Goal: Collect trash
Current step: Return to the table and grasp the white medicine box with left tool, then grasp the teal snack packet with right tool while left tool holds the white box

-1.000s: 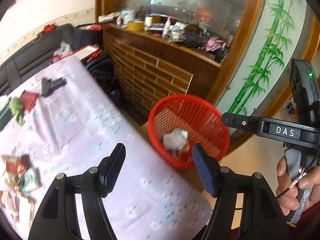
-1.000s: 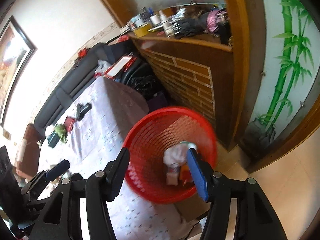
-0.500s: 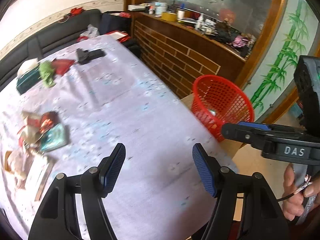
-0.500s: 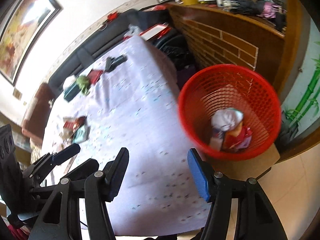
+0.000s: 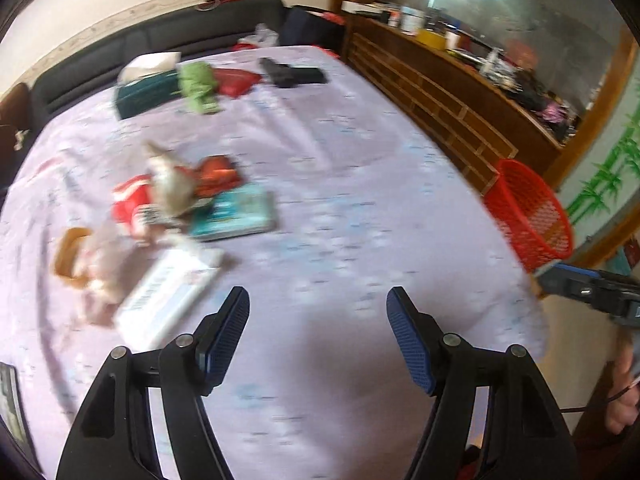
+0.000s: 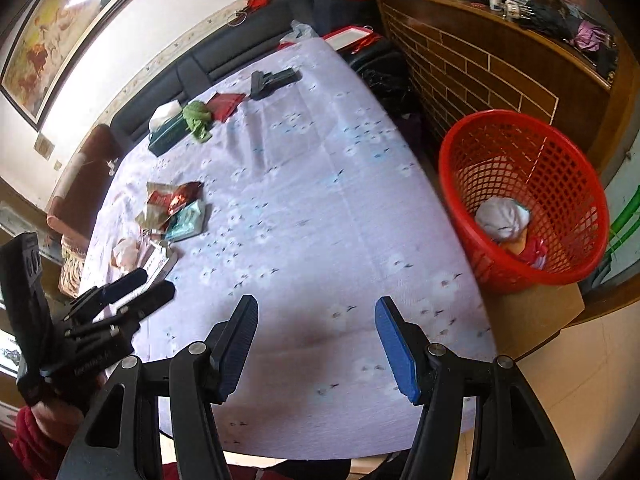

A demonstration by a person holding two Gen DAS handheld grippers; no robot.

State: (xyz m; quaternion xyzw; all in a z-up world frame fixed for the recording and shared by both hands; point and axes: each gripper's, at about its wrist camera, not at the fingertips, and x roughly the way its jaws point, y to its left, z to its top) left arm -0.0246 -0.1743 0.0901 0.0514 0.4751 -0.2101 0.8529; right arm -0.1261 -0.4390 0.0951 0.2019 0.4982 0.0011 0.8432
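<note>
Overhead, two empty grippers, left gripper [image 5: 318,332] fingers opening, right gripper [image 6: 316,344] fingers apart, one red basket [image 6: 560,168].

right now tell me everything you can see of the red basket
The red basket is a round plastic bin with lattice walls and a solid rim, open at the top. It stands upright off the far right side of the table, beside the brick-patterned counter, on what looks like a flat brown board. Inside lie a crumpled white wad and red wrappers. Neither tool touches it.
</note>
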